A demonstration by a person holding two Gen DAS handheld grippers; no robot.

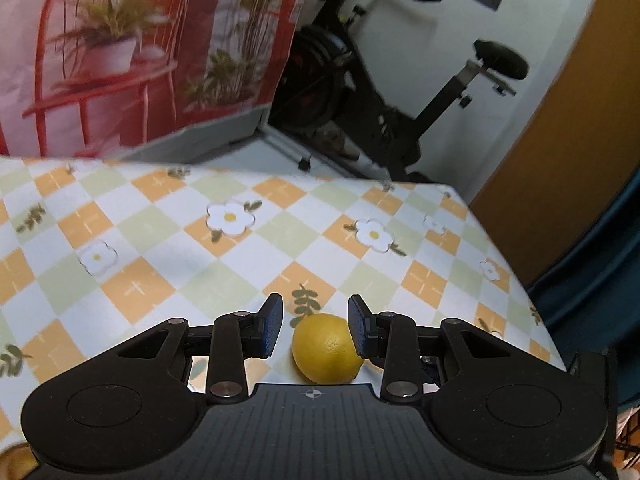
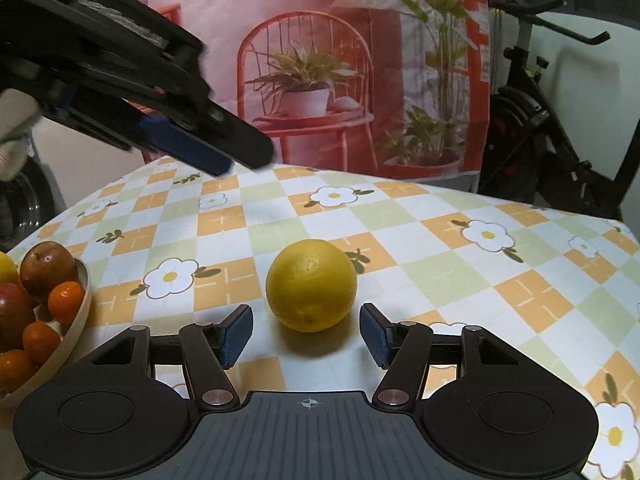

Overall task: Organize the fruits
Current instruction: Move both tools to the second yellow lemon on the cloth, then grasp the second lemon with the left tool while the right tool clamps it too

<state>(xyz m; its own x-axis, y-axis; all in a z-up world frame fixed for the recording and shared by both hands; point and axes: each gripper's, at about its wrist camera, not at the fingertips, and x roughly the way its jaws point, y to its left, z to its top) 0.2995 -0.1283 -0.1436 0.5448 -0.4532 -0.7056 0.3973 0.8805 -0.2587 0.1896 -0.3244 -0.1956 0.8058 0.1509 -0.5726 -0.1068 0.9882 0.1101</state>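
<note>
A yellow lemon [image 2: 311, 285] lies on the checked tablecloth [image 2: 440, 264], just ahead of my open right gripper [image 2: 306, 334], which is empty. A beige bowl [image 2: 78, 320] at the left edge holds apples [image 2: 48, 266] and small oranges [image 2: 66, 301]. My left gripper [image 2: 224, 160] hovers high above the table at upper left in the right wrist view. In its own view the left gripper [image 1: 315, 326] is open and the lemon [image 1: 326, 349] shows below and between its fingers, far beneath them.
A printed backdrop [image 2: 320, 80] with a red chair and plants hangs behind the table. An exercise bike [image 1: 380, 92] stands beyond the far right edge. A wooden panel [image 1: 560, 140] is at the right.
</note>
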